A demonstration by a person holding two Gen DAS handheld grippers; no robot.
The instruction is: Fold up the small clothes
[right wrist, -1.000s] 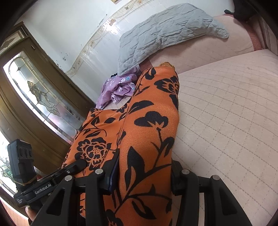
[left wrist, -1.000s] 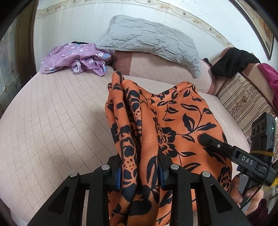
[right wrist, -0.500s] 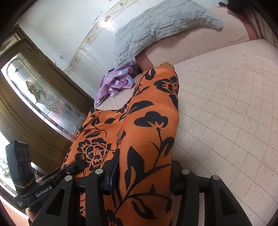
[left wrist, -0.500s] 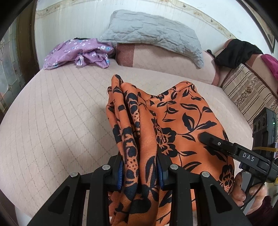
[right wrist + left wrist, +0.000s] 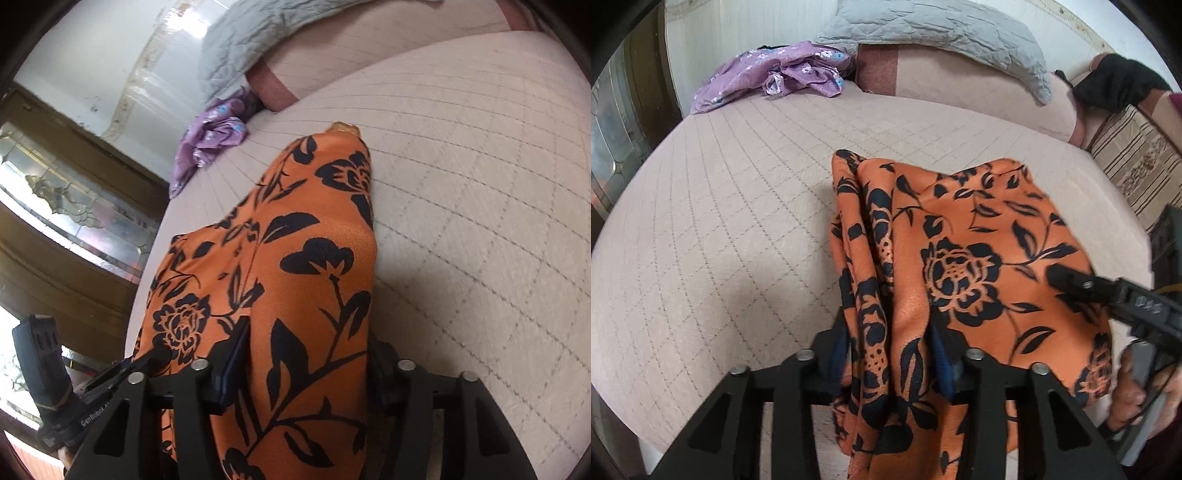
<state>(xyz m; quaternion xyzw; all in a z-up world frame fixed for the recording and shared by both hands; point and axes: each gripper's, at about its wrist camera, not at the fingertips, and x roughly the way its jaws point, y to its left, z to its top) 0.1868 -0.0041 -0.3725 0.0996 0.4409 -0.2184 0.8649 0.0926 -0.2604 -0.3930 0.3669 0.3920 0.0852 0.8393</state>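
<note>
A bedroom: a quilted beige mattress (image 5: 731,206) fills both views, with a grey pillow (image 5: 934,33) and a crumpled purple garment (image 5: 775,74) at its far end against the white wall.

From the left wrist, the left gripper (image 5: 890,343) has its fingers clamped on a bunched, pleated edge of the orange floral garment (image 5: 964,240), which rises between the blue pads and spreads away toward the bed. At the right edge of this view the right gripper (image 5: 1060,277) pokes in, its tip pressed into the same cloth (its grip is better judged from its own camera). The cloth spans between the two tools, its far end low over or resting on the mattress; I cannot tell which.

From the right wrist, the right gripper (image 5: 306,365) is closed on another gathered section of the orange floral garment (image 5: 295,258), and the left gripper (image 5: 155,358) shows at lower left, touching the fabric. A wooden door with patterned glass (image 5: 70,206) stands behind.

Holding two separate edge points likely keeps the piece spread and taut, so it can be laid flat on the mattress for a fold. The pleats in the left grip could carry wrinkles into that fold.
</note>
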